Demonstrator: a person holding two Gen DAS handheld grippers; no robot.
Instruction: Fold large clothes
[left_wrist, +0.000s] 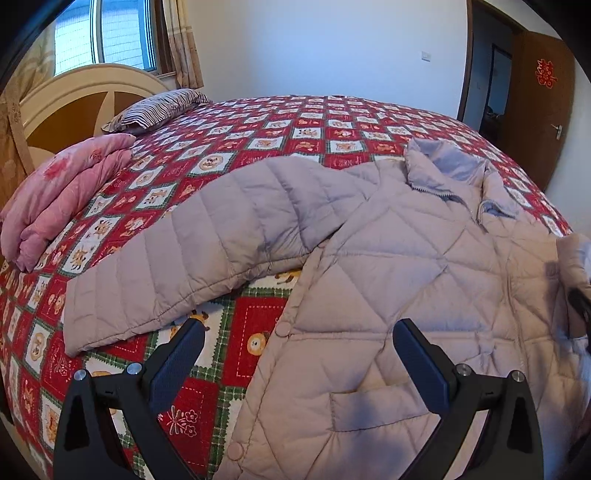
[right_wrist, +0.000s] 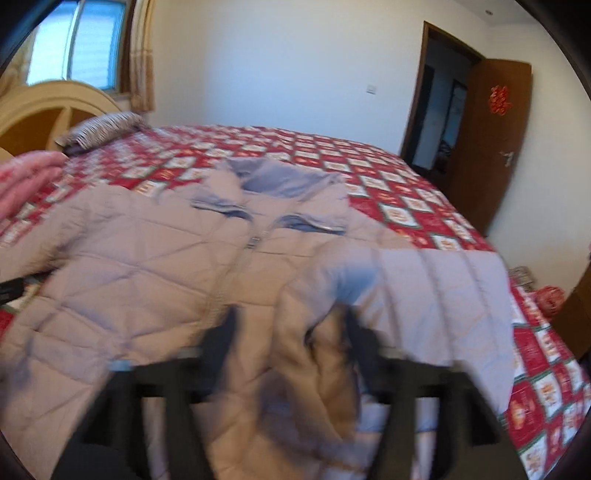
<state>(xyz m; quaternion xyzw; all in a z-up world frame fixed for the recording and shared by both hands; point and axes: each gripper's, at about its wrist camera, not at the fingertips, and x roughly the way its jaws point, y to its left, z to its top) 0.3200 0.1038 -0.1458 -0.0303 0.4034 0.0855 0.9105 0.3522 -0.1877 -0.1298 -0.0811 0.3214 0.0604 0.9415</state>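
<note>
A pale lilac quilted puffer jacket (left_wrist: 399, 258) lies front up on the bed, collar (left_wrist: 443, 166) toward the far side. Its left sleeve (left_wrist: 192, 251) stretches out flat to the left. My left gripper (left_wrist: 295, 350) is open and empty, hovering over the jacket's left front edge near the pocket. In the blurred right wrist view the jacket (right_wrist: 147, 266) fills the middle, and its right sleeve (right_wrist: 332, 332) is bunched between the fingers of my right gripper (right_wrist: 291, 332), lifted over the jacket's front.
A red patchwork bedspread (left_wrist: 295, 125) covers the bed. A folded pink quilt (left_wrist: 62, 195) and a striped pillow (left_wrist: 159, 110) lie by the headboard (left_wrist: 74, 96) at the left. An open brown door (right_wrist: 495, 147) stands at the right.
</note>
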